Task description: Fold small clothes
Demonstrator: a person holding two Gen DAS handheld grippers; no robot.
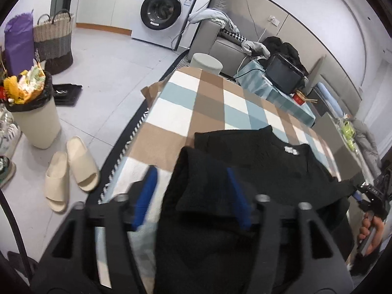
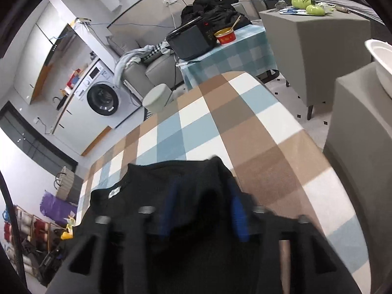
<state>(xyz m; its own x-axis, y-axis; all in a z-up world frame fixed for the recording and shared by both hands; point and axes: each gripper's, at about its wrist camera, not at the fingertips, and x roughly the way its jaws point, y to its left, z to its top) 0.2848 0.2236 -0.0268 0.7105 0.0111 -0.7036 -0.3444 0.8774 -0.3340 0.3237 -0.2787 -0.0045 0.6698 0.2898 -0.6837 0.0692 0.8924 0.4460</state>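
Left wrist view, from the left: we see a full bin (image 1: 31, 112) and pale slippers (image 1: 71, 169) on the grey floor left of the checked cloth (image 1: 201, 103), a washing machine (image 1: 164, 9) beyond its far end, a sofa (image 1: 220, 41) to its far right. The black garment (image 1: 264, 161) lies on the cloth's near part — the left gripper (image 1: 191, 193) stands open, fabric between its blue fingers (image 1: 147, 193). The right gripper (image 2: 203, 208) is likewise spread, pads off the fabric.

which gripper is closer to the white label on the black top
Right. The right gripper sits just beside the label at the collar; the left gripper is farther off, over the folded edge.
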